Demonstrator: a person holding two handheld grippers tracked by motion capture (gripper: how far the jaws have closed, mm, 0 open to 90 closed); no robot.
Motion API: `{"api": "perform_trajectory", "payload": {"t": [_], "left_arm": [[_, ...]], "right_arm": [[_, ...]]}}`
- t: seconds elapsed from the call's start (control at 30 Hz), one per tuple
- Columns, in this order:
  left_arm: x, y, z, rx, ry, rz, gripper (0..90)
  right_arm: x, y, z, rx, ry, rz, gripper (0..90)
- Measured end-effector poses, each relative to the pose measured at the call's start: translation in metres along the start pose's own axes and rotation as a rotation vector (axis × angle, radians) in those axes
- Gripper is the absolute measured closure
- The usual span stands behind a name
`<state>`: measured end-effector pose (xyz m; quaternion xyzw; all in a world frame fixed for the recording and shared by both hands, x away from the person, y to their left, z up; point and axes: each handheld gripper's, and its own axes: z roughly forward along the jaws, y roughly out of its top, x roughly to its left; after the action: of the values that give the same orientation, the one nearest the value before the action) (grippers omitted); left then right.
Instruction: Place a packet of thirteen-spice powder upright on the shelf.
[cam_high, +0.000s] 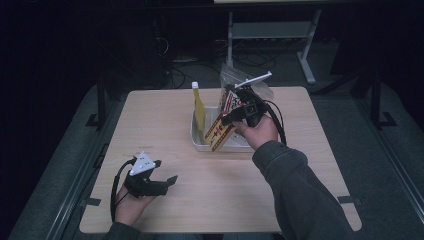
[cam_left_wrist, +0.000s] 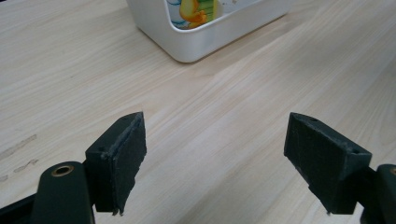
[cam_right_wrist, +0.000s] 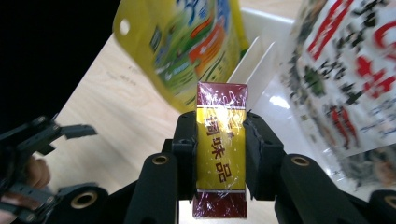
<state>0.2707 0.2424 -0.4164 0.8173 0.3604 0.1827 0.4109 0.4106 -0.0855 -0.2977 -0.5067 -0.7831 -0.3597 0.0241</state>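
- The table (cam_high: 165, 125) is taking up the middle of the high view, its pale wood bare apart from a white bin (cam_high: 196, 134) sitting just above centre.
- That white bin is holding a tall yellow pouch (cam_high: 199, 107) standing at its left end and a clear printed bag (cam_high: 235, 82) rising at its back.
- My right tongs (cam_high: 231, 118) are reaching in from the lower right and hovering over the bin, clenched on a red and gold box (cam_high: 220, 131).
- In the right gripper view the box (cam_right_wrist: 222, 154) is running lengthwise straight along the jaws, gripped across its narrow sides, its far end pointing up the frame toward the yellow pouch (cam_right_wrist: 187, 46).
- In the high view the box is slanting down and to the left, its lower end at the bin's near rim; I cannot tell whether it is touching.
- My left tongs (cam_high: 167, 175) are resting at the lower left, well apart from the bin, released and holding nothing, with the bin's corner (cam_left_wrist: 196, 46) ahead of them.
- I am judging the right hand far nearer, so the box's tilt against the bin is what matters.
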Motion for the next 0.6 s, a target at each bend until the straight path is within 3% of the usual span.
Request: {"api": "perform_trajectory", "payload": {"t": [0.23, 0.6], "left_arm": [[0.004, -0.001, -0.002, -0.006, 0.007, -0.012, 21.3], [0.008, -0.003, -0.005, -0.007, 0.019, -0.020, 21.7]], "right_arm": [[0.001, 0.013, -0.003, -0.032, -0.051, 0.032, 68.4], [0.006, 0.029, 0.006, -0.048, -0.099, 0.073, 68.3]]}}
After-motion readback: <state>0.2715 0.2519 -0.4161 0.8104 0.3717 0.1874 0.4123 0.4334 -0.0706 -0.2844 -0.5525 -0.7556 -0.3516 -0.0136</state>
